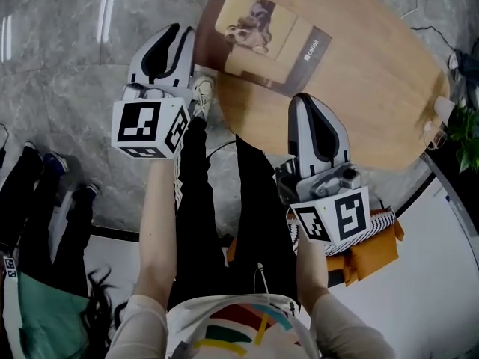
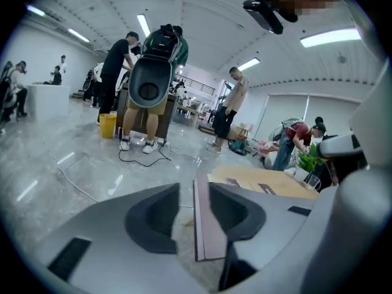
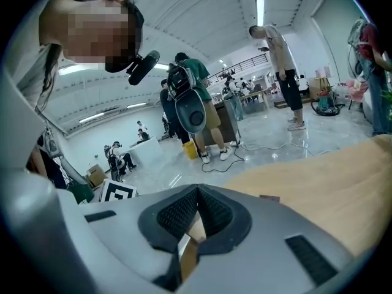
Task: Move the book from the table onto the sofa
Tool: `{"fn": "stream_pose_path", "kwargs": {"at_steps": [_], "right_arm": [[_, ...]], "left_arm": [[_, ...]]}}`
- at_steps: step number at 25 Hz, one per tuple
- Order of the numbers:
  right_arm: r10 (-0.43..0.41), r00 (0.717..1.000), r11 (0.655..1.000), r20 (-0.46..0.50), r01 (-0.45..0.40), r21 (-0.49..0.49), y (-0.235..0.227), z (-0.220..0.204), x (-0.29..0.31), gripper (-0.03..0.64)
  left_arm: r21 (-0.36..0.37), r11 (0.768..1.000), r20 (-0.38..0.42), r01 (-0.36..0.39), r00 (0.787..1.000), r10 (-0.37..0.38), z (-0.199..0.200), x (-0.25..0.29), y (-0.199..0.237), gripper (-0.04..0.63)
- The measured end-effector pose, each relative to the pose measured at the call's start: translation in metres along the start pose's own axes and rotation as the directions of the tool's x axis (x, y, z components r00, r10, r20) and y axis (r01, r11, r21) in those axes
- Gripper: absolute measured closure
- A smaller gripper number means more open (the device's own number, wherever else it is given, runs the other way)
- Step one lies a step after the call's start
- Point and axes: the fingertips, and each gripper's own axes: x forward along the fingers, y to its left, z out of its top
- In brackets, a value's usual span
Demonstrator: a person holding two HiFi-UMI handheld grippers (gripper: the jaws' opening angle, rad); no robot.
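**Desk:** What are the tongs doing?

**Photographer:** The left gripper [image 2: 195, 188] has its jaws a little apart, and the edge of the book [image 1: 262, 36] stands in the gap. Floor shows between one pad and the cover, so nothing is pinched. The right gripper [image 3: 197, 188] has its pads pressed together at the tips and holds nothing. It hangs over the near edge of the table [image 1: 359, 88].

**Desk:** And where is the book?

**Photographer:** It lies flat at the table's far left edge, with its left side hanging past the wood. That is the side the left gripper has come to. No sofa can be made out in any view.

**Desk:** How should the pick-up go?

**Photographer:** In my judgement, the left jaws should slide deeper over the overhanging edge, keep level with the cover, and only then close firmly. The book is thin and wide, so a grip at one corner would likely let it droop or twist. The right gripper could open and take the near edge to share the load. The book should be lifted clear of the table before it is swung away.

**Desk:** Any containers?

**Photographer:** There are none near the book. What looks like a clear glass [image 2: 313, 181] stands by a plant [image 1: 465, 133] at the table's right edge, and its contents are too small to tell. A yellow bin [image 2: 107, 125] sits on the floor well beyond, its inside hidden.
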Motion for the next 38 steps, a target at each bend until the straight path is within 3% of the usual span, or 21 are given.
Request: {"fn": "stream_pose_path", "kwargs": {"at_steps": [2, 3, 5, 7, 9, 11, 12, 16, 18, 21, 22, 23, 24, 25, 27, 29, 31, 35, 38], "right_arm": [[0.010, 1.000, 1.000, 0.001, -0.010, 0.005, 0.003, 0.002, 0.004, 0.606], [0.016, 1.000, 1.000, 0.005, -0.016, 0.011, 0.005, 0.003, 0.006, 0.606], [0.031, 0.999, 0.999, 0.015, -0.031, 0.029, 0.010, 0.004, 0.008, 0.606], [0.044, 0.999, 0.998, 0.021, -0.045, 0.052, 0.013, 0.004, 0.008, 0.606], [0.048, 0.999, 0.996, 0.014, -0.049, 0.072, 0.013, 0.000, 0.008, 0.606], [0.045, 0.999, 0.995, -0.001, -0.044, 0.091, 0.011, -0.005, 0.008, 0.606], [0.044, 0.999, 0.994, -0.005, -0.043, 0.102, 0.009, -0.007, 0.008, 0.606], [0.050, 0.999, 0.989, -0.007, -0.048, 0.139, 0.005, -0.013, 0.010, 0.606], [0.044, 0.999, 0.988, -0.008, -0.043, 0.149, 0.002, -0.016, 0.010, 0.606], [0.028, 1.000, 0.986, -0.008, -0.026, 0.162, -0.001, -0.021, 0.010, 0.606], [0.022, 1.000, 0.986, -0.009, -0.020, 0.167, -0.002, -0.023, 0.010, 0.606], [0.018, 1.000, 0.985, -0.010, -0.016, 0.172, -0.003, -0.025, 0.010, 0.606], [0.014, 1.000, 0.984, -0.009, -0.012, 0.178, -0.004, -0.026, 0.010, 0.606], [0.012, 1.000, 0.983, -0.007, -0.010, 0.184, -0.004, -0.026, 0.009, 0.606], [0.010, 1.000, 0.982, -0.001, -0.009, 0.191, -0.005, -0.025, 0.009, 0.606], [0.008, 1.000, 0.982, 0.002, -0.009, 0.191, -0.005, -0.023, 0.007, 0.606], [0.005, 1.000, 0.981, 0.007, -0.006, 0.192, -0.005, -0.021, 0.006, 0.606], [-0.010, 1.000, 0.981, 0.017, 0.007, 0.192, -0.008, -0.014, 0.005, 0.606], [-0.018, 1.000, 0.982, 0.022, 0.014, 0.188, -0.013, -0.008, 0.000, 0.606]], "left_arm": [[-0.046, 0.999, 0.004, 0.018, 1.000, -0.018, -0.002, 0.005, 0.007, 0.270], [-0.082, 0.996, 0.008, 0.040, 0.999, -0.039, -0.004, 0.007, 0.008, 0.232], [-0.213, 0.971, 0.016, 0.111, 0.994, -0.110, -0.013, 0.010, 0.006, 0.230], [-0.383, 0.911, 0.043, 0.155, 0.988, -0.149, -0.025, 0.010, 0.006, 0.230], [-0.506, 0.851, 0.075, 0.140, 0.990, -0.118, -0.038, 0.008, 0.011, 0.230], [-0.580, 0.804, 0.082, 0.132, 0.991, -0.103, -0.052, 0.006, 0.011, 0.230], [-0.617, 0.774, 0.086, 0.142, 0.990, -0.113, -0.060, 0.006, 0.009, 0.230], [-0.754, 0.618, 0.135, 0.221, 0.974, -0.183, -0.078, 0.013, -0.002, 0.230], [-0.793, 0.546, 0.170, 0.270, 0.959, -0.227, -0.080, 0.018, -0.010, 0.230], [-0.853, 0.407, 0.231, 0.328, 0.935, -0.270, -0.083, 0.026, -0.023, 0.232], [-0.866, 0.369, 0.247, 0.338, 0.930, -0.272, -0.084, 0.027, -0.026, 0.232], [-0.871, 0.347, 0.262, 0.347, 0.927, -0.268, -0.083, 0.028, -0.029, 0.232], [-0.871, 0.343, 0.272, 0.352, 0.927, -0.259, -0.082, 0.029, -0.030, 0.234], [-0.867, 0.354, 0.275, 0.351, 0.929, -0.248, -0.080, 0.030, -0.030, 0.245], [-0.847, 0.411, 0.261, 0.338, 0.937, -0.232, -0.079, 0.029, -0.031, 0.340], [-0.813, 0.475, 0.250, 0.335, 0.939, -0.235, -0.078, 0.027, -0.034, 0.369], [-0.785, 0.521, 0.246, 0.336, 0.940, -0.236, -0.077, 0.025, -0.036, 0.388], [-0.782, 0.529, 0.243, 0.330, 0.943, -0.228, -0.079, 0.025, -0.034, 0.388], [-0.767, 0.552, 0.238, 0.326, 0.944, -0.227, -0.076, 0.025, -0.032, 0.388]]}}
